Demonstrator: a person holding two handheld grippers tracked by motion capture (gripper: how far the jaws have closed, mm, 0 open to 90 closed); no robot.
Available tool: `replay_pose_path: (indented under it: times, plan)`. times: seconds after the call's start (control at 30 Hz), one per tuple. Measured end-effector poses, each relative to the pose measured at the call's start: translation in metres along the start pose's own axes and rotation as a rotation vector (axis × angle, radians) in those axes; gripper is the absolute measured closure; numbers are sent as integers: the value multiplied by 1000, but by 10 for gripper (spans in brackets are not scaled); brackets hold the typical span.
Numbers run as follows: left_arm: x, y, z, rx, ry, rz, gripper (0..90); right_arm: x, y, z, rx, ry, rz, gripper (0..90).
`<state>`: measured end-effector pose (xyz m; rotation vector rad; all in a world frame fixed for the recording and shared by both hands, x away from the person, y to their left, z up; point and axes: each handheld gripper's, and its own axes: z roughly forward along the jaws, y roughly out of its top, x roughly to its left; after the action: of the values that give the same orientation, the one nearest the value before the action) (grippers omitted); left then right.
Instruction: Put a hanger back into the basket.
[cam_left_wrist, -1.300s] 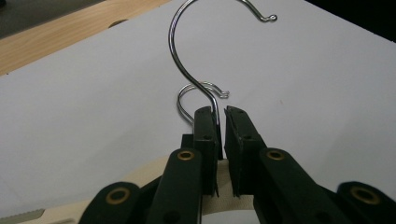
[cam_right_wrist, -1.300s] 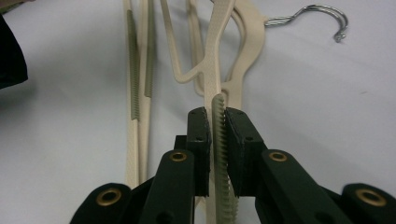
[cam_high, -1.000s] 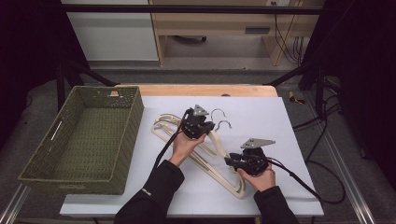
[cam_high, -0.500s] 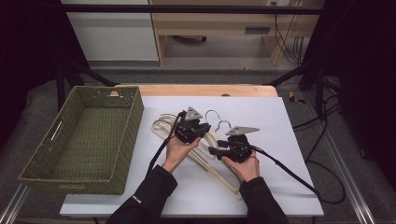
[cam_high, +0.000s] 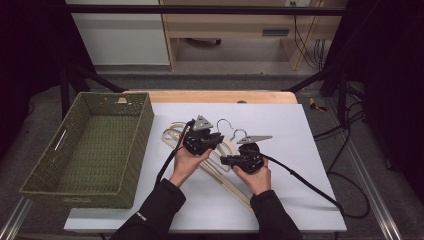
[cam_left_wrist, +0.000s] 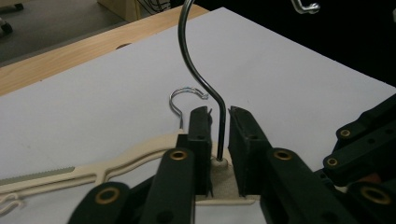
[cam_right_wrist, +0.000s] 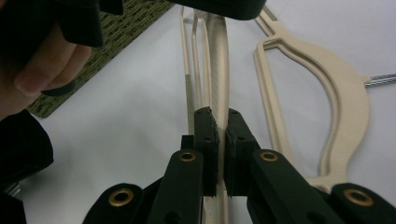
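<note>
Several cream plastic hangers (cam_high: 173, 134) with metal hooks lie stacked on the white table (cam_high: 300, 190). My left gripper (cam_high: 218, 139) sits at the top of the pile. In the left gripper view its jaws (cam_left_wrist: 219, 112) are shut on one hanger's neck (cam_left_wrist: 218, 173), and the hook (cam_left_wrist: 196, 70) rises between them. Another hook (cam_left_wrist: 180, 100) lies just beyond. My right gripper (cam_high: 225, 160) is just right of the left one. In the right gripper view it (cam_right_wrist: 221, 116) is shut on a thin hanger arm (cam_right_wrist: 218, 60). A second hanger (cam_right_wrist: 336, 98) lies beside it.
A green woven basket (cam_high: 146, 125) stands on the left part of the table, and its edge (cam_right_wrist: 130, 23) appears in the right gripper view. A wooden strip (cam_high: 215, 96) runs along the table's far edge. Black cables (cam_high: 300, 177) trail off to the right.
My right gripper has moved left and away from the table's front edge, up close to the left gripper. The left gripper has shifted slightly left along the pile.
</note>
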<state>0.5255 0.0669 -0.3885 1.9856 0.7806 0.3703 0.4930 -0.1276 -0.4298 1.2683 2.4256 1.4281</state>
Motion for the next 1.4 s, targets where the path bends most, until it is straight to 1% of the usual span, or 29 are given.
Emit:
replay_pose_path:
  times: [0.03,0.17,0.2,0.23,0.27,0.3,0.33,0.43,0.47,0.5,0.53,0.57,0.6,0.67,0.7,0.73,0.77,0.83,0.9,0.97,1.0,1.03,1.07,1.1,1.13,1.23,1.27,1.3,1.4]
  plan:
    - [0,1,-4,-6,7,7,732,0,0,0,2,1,-8,864]
    - [5,3,-30,-43,30,13,562,4,-1,-4,-15,22,-4,871]
    - [7,3,-37,-56,31,14,503,5,-1,-5,-15,20,-9,871]
    - [11,3,-51,-64,15,15,400,7,-1,-9,-12,19,-18,871]
    - [11,3,-51,-64,15,15,360,7,-1,-9,-12,19,-18,871]
    - [12,2,-58,-62,23,19,360,8,-1,-11,-9,20,-24,871]
    - [13,0,-70,-53,16,28,276,9,0,-17,-16,23,-46,871]
    - [13,-7,-88,-39,5,45,222,12,1,-28,-17,44,-76,871]
    - [13,-7,-88,-39,5,45,210,12,1,-28,-17,44,-76,871]
    - [12,-10,-93,-38,0,52,210,14,2,-32,-16,54,-87,871]
    - [11,-13,-98,-40,-1,61,195,16,2,-39,-14,74,-123,871]
    - [9,-17,-103,-42,-6,67,190,17,1,-43,-15,88,-134,870]
    - [8,-20,-107,-47,-13,75,190,17,1,-43,-15,88,-134,870]
    - [6,-27,-115,-46,-35,82,176,21,0,-49,-11,122,-169,870]
    - [3,-34,-120,-44,-48,93,179,24,-2,-53,-9,149,-186,871]
    - [2,-37,-122,-34,-52,98,179,25,-3,-55,-6,167,-197,871]
    - [2,-37,-122,-34,-52,98,178,25,-3,-55,-6,167,-197,871]
    - [-2,-44,-123,-23,-66,113,183,30,-6,-57,5,207,-223,871]
    - [-3,-46,-122,-19,-75,115,202,33,-9,-56,19,222,-228,870]
    - [-5,-52,-116,12,-102,131,223,34,-12,-54,34,233,-240,870]
    - [-5,-52,-116,12,-102,131,235,34,-12,-54,34,233,-240,870]
    - [-7,-57,-111,44,-113,146,242,36,-14,-52,47,244,-244,870]
    - [-7,-57,-111,44,-113,146,250,36,-14,-52,47,244,-244,870]
    - [-9,-62,-106,63,-115,163,269,36,-15,-50,62,257,-253,870]
    - [-9,-63,-105,72,-116,167,296,37,-16,-49,67,262,-254,870]
    - [-9,-65,-102,86,-124,164,378,38,-18,-46,85,279,-260,870]
    - [-9,-66,-101,89,-130,163,378,38,-18,-46,85,279,-260,870]
    - [-9,-67,-98,97,-138,164,428,39,-18,-45,91,290,-259,871]
    - [-10,-68,-96,103,-145,165,499,39,-19,-44,99,305,-268,870]
